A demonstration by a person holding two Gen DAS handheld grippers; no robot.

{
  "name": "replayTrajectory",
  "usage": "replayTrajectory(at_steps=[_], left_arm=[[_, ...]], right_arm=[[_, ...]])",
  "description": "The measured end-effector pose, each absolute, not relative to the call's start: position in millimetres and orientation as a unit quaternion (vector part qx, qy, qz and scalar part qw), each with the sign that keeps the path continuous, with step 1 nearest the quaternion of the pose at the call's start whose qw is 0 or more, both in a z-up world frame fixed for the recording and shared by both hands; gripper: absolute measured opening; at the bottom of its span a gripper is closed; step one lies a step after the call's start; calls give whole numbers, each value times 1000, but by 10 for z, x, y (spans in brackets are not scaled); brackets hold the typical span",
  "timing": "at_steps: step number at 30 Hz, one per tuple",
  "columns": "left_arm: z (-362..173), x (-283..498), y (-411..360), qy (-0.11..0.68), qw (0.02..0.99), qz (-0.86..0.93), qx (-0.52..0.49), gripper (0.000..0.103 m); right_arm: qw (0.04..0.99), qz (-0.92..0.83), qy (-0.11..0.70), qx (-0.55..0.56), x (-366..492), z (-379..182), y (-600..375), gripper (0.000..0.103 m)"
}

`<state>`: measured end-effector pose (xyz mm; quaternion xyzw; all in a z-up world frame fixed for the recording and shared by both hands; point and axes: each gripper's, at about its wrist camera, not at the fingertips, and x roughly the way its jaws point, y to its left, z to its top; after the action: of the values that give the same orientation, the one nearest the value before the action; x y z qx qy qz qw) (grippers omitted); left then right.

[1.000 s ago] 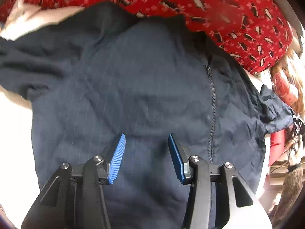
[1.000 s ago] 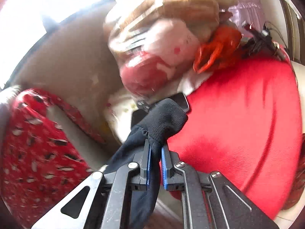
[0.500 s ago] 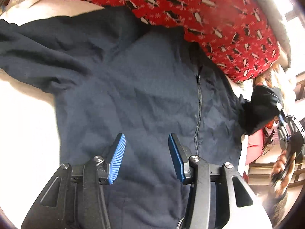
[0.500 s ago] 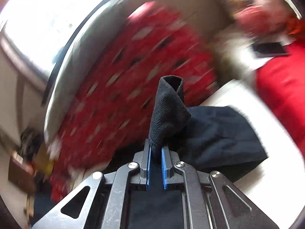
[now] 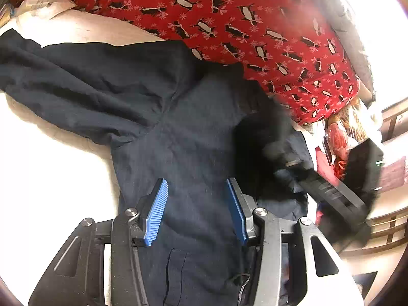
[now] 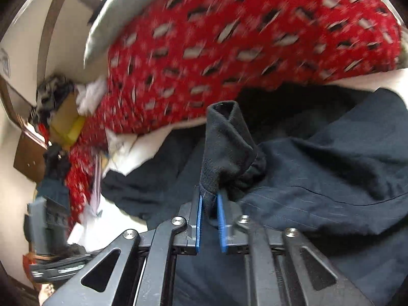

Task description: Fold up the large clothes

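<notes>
A dark navy zip jacket (image 5: 188, 137) lies spread on a pale bed surface, one sleeve (image 5: 76, 81) stretched out to the left. My left gripper (image 5: 197, 211) is open and empty, hovering over the jacket's lower body. My right gripper (image 6: 210, 219) is shut on the cuff of the other sleeve (image 6: 227, 142) and holds it over the jacket's body (image 6: 331, 178). In the left wrist view the right gripper (image 5: 329, 191) shows blurred at the right, with the dark sleeve (image 5: 257, 137) folded across the jacket's chest.
A red penguin-print blanket (image 5: 255, 25) is bunched along the far side of the jacket and also shows in the right wrist view (image 6: 229, 46). Toys and red items (image 5: 339, 137) sit at the right. Boxes and clutter (image 6: 61, 117) lie far left. The pale bed (image 5: 51, 178) is bare at left.
My right gripper has carried the sleeve cuff from the jacket's right side inward over its chest. The left gripper has stayed open above the lower body, the view drifting slightly.
</notes>
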<state>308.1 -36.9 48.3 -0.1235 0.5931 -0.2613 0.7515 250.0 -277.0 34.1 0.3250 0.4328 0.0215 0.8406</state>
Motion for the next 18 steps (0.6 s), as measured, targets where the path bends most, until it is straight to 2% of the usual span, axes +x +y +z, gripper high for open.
replayTrajectory(at_steps=[1,2,5,8,9,10,15,16,17,18], left_arm=[[455,3083,-374,595,749,-261,-127,45],[424,3082,-389,598,747,-261,-129,45],[326,3046,-485,604,738,-270,-131,45],[196,3019,-727,615,724,-287,-126,45],[143,3033,-835,623,714,-295,-126,45],[76,3047,-961,634,701,-301,-127,45],[-123,3119,-1403,645,700,-271,-141,44],[-107,3136,-1425,634,714,-256,-149,38],[-80,3152,-1436,626,725,-246,-150,13],[-34,3174,-1439,618,735,-238,-148,10]], right_arm=[[834,21,450,319,2536,215,-2659,26],[824,23,466,322,2570,110,-2616,29],[774,50,512,369,2421,-204,-2575,30],[785,50,477,392,2061,-172,-2768,34],[792,38,465,393,1890,-140,-2905,42],[795,27,460,394,1783,-135,-3007,44],[786,-16,436,437,1194,-151,-3603,44],[786,-23,427,447,1087,-141,-3707,44],[785,-29,418,457,1023,-120,-3782,44],[783,-31,406,469,921,-108,-3861,44]])
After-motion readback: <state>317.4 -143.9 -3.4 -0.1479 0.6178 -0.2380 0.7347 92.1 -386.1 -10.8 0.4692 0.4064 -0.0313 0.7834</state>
